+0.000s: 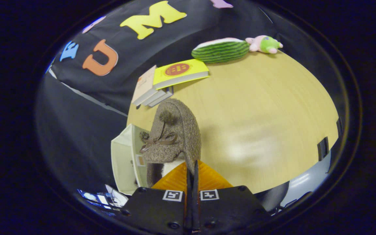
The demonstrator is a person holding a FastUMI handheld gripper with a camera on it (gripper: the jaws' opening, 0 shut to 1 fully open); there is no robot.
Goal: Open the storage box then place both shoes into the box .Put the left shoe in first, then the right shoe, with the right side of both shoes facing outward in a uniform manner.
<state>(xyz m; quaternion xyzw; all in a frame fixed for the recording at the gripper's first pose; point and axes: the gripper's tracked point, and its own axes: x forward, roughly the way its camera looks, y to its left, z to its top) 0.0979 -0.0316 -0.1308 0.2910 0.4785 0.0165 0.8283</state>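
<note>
The shoe [171, 137] hides most of the storage box [122, 163] behind it — the jaws cover the shoe's heel.

The gripper [192, 169] has its two fingers closed together on the rear edge of a shoe [171, 137], which hangs just ahead of them with its toe pointing away, lifted over the near left part of the table [273, 117]. The storage box [122, 163] sits below and to the left of the shoe, at the table's near left edge, partly hidden behind it. Beyond the shoe, a stack of books [168, 81] lies near the far left edge of the table. To the right of the books, against the wall at the far edge, lies a watermelon plush [220, 50], with a small plush toy [264, 44] touching its right end.
</note>
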